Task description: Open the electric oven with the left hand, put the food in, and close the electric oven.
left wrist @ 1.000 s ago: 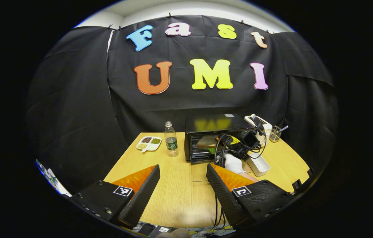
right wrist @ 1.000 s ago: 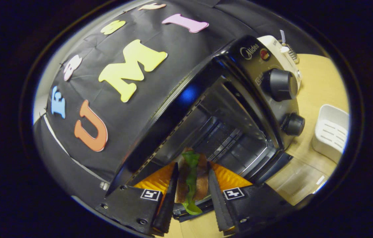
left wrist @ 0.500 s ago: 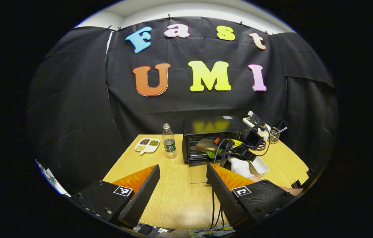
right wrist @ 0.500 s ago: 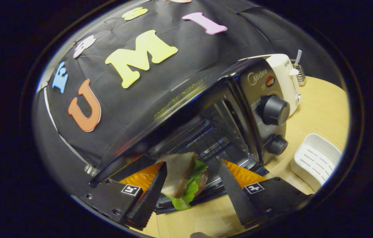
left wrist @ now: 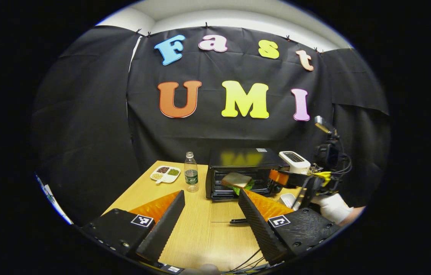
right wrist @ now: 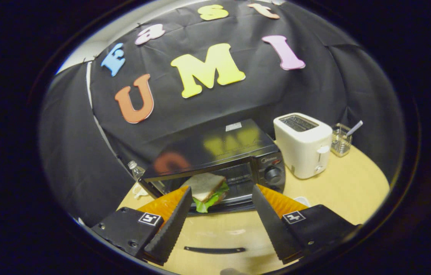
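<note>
A wooden table (left wrist: 200, 236) before a black cloth wall carries the oven (right wrist: 215, 152), a white toaster (right wrist: 302, 143), a water bottle (left wrist: 190, 176) and a small divided dish (left wrist: 166, 173). The oven stands open, its glass door (right wrist: 215, 236) folded flat toward the viewer, handle nearest. The sandwich (right wrist: 204, 187), lettuce spilling from one edge, sits in the oven mouth, seemingly on the rack. The right gripper (right wrist: 221, 214) hangs back from the oven, spread wide and empty; the left gripper (left wrist: 211, 217) hovers well short of the door, likewise wide and holding nothing. The food appears delivered, so closing looks like the step in hand. That next move likely calls for the left gripper to catch the door's handle (left wrist: 237, 220) and swing it up until it shuts, while the right gripper keeps out of the door's path.
</note>
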The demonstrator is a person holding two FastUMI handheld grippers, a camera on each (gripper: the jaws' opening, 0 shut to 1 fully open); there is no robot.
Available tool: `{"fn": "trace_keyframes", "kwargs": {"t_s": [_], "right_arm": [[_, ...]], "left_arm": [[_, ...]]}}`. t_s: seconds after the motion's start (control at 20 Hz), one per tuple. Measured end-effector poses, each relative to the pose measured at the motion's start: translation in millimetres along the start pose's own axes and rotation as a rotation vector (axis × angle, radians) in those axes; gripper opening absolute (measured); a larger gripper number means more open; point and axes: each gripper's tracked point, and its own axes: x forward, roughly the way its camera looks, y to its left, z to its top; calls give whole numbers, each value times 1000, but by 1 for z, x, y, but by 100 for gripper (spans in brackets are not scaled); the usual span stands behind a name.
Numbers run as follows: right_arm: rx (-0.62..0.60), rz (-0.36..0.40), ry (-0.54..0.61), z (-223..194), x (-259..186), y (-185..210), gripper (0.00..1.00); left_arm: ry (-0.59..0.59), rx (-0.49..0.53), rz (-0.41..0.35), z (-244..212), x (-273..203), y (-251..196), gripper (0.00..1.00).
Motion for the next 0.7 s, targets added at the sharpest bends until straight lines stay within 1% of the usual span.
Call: {"fn": "trace_keyframes", "kwargs": {"t_s": [0.1, 0.15, 0.2, 0.25, 0.3, 0.4, 0.55, 0.7], "right_arm": [[-60, 6, -16, 13, -31, -13, 90], [-83, 6, -15, 16, -44, -23, 100], [-109, -1, -12, 19, -57, -34, 90], [-130, -21, -16, 22, -70, -50, 100], [-141, -37, -24, 27, -82, -63, 100], [-150, -42, -18, 30, -104, -86, 100], [-171, -48, -8, 33, -130, -114, 100], [-191, -20, 1, 34, -149, -134, 100]], "left_arm": [[8, -4, 18, -7, 6, 2, 93], [11, 0, 25, -11, 9, -1, 94], [17, 2, 28, -17, 13, -3, 94], [24, 6, 30, -21, 20, -10, 94], [39, 9, 33, -28, 24, -15, 94], [65, 15, 36, -43, 37, -25, 93], [112, 1, 13, -74, 51, -52, 93], [150, -18, -1, -107, 65, -81, 93]]}}
